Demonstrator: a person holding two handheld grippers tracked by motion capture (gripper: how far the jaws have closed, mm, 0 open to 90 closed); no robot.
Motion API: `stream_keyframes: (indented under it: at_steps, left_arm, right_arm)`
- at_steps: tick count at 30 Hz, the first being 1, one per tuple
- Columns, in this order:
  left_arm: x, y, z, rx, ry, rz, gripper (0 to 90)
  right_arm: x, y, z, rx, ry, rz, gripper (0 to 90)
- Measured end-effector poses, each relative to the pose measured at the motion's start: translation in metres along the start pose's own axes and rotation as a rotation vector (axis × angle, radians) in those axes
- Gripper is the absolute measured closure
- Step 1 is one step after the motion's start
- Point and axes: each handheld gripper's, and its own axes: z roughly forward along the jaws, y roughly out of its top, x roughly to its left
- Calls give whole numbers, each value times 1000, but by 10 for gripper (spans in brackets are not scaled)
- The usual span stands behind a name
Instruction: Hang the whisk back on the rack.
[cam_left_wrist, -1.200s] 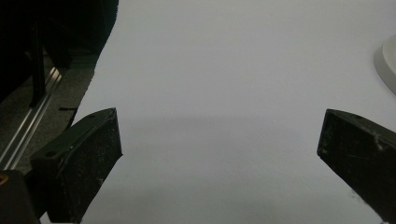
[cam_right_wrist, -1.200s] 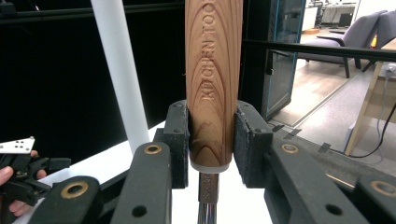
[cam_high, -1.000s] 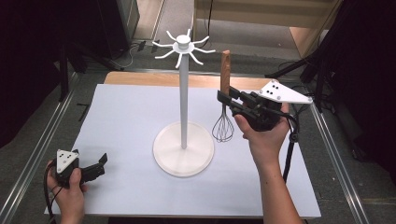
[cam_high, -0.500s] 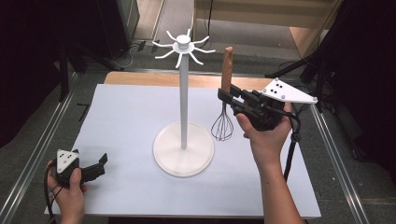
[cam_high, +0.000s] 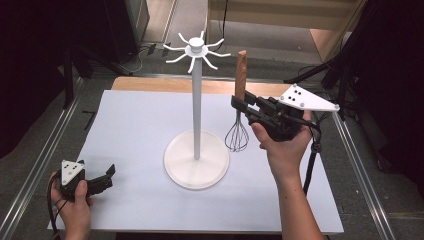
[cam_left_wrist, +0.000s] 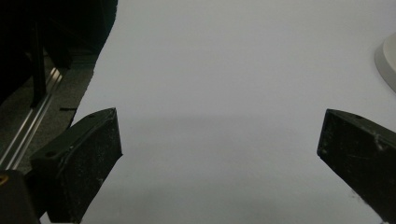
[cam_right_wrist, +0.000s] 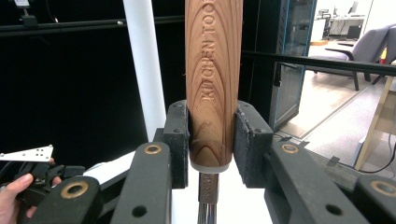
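The right gripper clamps the whisk upright, wooden handle pointing up, at the stand's 3 o'clock, while the left gripper rests with jaws spread at 8 o'clock.

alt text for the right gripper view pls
The right gripper's two black jaws clamp the lower end of an upright wooden whisk handle, engraved with lettering. A white stand pole rises behind it; the left gripper sits lower left.
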Motion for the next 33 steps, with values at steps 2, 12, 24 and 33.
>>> stream_keyframes:
  at_steps: [2,12,24,33]
  left_arm:
    - [0,0,0,-2,0,-4,3]
    - [0,0,0,0,-3,-4,3]
    - [0,0,0,0,-3,-2,3]
    - [1,0,0,0,-6,-10,3]
  right_arm:
    - [1,1,0,-3,4,-5,706]
    - [1,7,-6,-12,6,-12,706]
    - [1,7,-7,-25,16,-10,706]
    - [8,15,-3,-34,30,-32,706]
